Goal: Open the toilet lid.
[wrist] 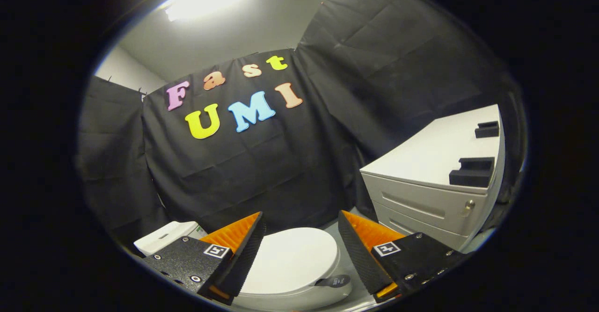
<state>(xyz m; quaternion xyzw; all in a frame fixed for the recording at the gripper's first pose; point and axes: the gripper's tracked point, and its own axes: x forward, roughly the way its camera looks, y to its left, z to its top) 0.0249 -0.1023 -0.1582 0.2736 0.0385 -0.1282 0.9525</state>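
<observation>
A white toilet stands low on the floor, its lid (292,258) lying flat and closed over the bowl. A small dark lift tab (334,281) sticks out at the lid's near right edge. The white tank (164,237) sits behind the left finger. My gripper (302,246) hovers above the lid, open wide, with the lid seen between its fingers and nothing held. The left finger (243,256) partly hides the lid's left side.
A white drawer cabinet (421,199) stands to the right of the toilet, with two black foam blocks (472,170) on its top. Black cloth walls close the booth behind and to both sides. A strip of grey floor (360,298) runs between toilet and cabinet.
</observation>
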